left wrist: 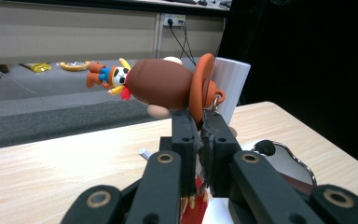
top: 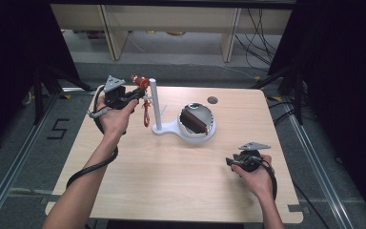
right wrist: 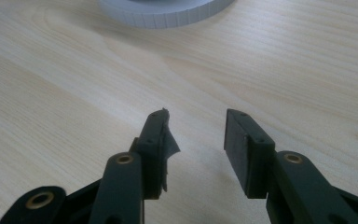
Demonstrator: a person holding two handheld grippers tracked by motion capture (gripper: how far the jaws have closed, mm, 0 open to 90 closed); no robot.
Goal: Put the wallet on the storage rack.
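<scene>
A brown toy (left wrist: 165,86) is clamped in the left tool (left wrist: 200,128) beside a white post (top: 155,102); the right tool (right wrist: 196,126), jaws apart, is held over the desk (right wrist: 74,93).

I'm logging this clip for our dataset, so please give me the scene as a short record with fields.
setting: light wooden table
left hand-held gripper: shut on toy keychain, held near the top of the white stand
right hand-held gripper: open, holds nothing, low over the table
stand base: metal bowl with a dark brown block inside
red strap: hangs below the left hand-held gripper
</scene>
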